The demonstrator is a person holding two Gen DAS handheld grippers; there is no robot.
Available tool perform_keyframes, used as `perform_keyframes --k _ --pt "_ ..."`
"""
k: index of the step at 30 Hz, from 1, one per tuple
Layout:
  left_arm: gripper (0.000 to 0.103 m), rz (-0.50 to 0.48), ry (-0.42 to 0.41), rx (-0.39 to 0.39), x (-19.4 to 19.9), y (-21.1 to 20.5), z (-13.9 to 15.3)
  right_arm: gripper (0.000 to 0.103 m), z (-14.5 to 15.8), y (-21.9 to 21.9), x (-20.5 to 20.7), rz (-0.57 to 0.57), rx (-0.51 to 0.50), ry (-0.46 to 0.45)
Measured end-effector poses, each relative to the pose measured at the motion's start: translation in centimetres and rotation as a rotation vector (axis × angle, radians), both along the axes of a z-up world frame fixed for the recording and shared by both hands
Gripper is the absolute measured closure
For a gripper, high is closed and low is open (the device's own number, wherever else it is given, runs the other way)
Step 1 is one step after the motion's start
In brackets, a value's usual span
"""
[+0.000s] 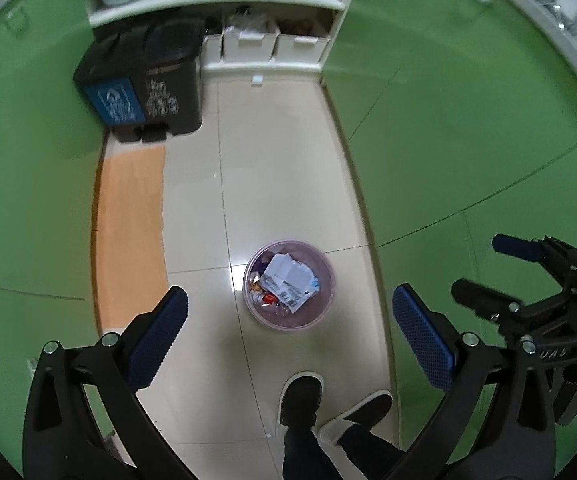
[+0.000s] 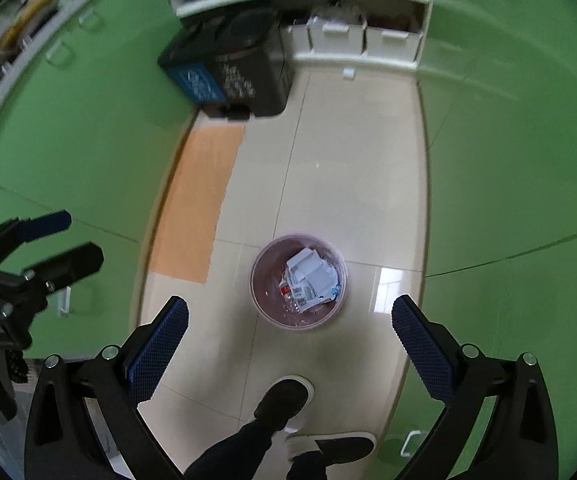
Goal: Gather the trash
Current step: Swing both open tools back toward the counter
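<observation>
A small pink round wastebasket (image 1: 290, 320) stands on the tiled floor, also in the right wrist view (image 2: 264, 304). It holds crumpled white papers (image 1: 288, 276) and wrappers (image 2: 312, 280). My left gripper (image 1: 288, 328) is open and empty, held high above the basket. My right gripper (image 2: 288, 332) is open and empty, also high above it. The right gripper shows at the right edge of the left wrist view (image 1: 500, 268), and the left gripper at the left edge of the right wrist view (image 2: 64, 240).
A dark two-part pedal bin (image 1: 144, 88) stands at the far end by white shelves with storage boxes (image 1: 272, 46). Green cabinets (image 1: 468, 120) line both sides of the narrow floor. An orange mat (image 1: 130, 232) lies left. The person's shoes (image 1: 300, 400) are below.
</observation>
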State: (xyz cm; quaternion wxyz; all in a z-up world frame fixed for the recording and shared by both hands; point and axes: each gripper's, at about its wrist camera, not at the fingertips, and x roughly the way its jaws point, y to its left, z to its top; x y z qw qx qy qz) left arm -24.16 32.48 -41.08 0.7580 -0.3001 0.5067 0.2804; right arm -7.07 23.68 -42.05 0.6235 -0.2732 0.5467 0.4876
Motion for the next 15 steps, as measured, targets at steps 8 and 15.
perform_keyframes --k 8,15 --pt "0.003 -0.085 -0.063 0.075 0.9 -2.3 11.3 0.005 13.2 -4.2 1.0 -0.115 0.122 -0.058" --pt "0.003 -0.222 -0.154 0.157 4.6 -5.7 21.3 0.005 24.7 -11.0 3.3 -0.275 0.248 -0.161"
